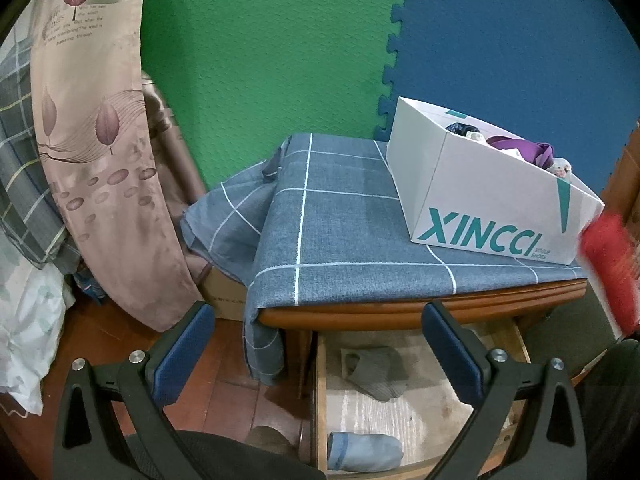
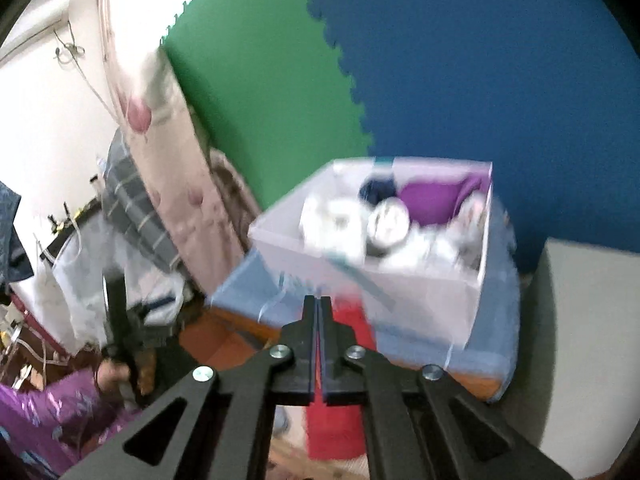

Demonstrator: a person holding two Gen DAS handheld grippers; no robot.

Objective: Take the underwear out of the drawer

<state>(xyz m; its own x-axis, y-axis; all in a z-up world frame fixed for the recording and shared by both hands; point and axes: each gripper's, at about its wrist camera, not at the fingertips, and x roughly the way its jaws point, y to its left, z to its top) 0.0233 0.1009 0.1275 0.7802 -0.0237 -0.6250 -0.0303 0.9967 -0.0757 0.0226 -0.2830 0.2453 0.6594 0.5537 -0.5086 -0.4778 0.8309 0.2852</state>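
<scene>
We've got red cloth underwear (image 2: 340, 420) pinched in right gripper (image 2: 319, 300), dangling below the tips, already out of open wooden drawer (image 1: 320, 400). White XINCCI cardboard shoebox (image 2: 400, 296) sits just ahead and above, so prob drop there imo. Left gripper (image 1: 316, 320) spread wide, empty, over drawer.

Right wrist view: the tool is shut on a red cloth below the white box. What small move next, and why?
Probably carry the red cloth garment up over the open white cardboard shoebox, then release. The right tool is clamped on it, hanging below the rim, and the box already holds other clothes.
</scene>
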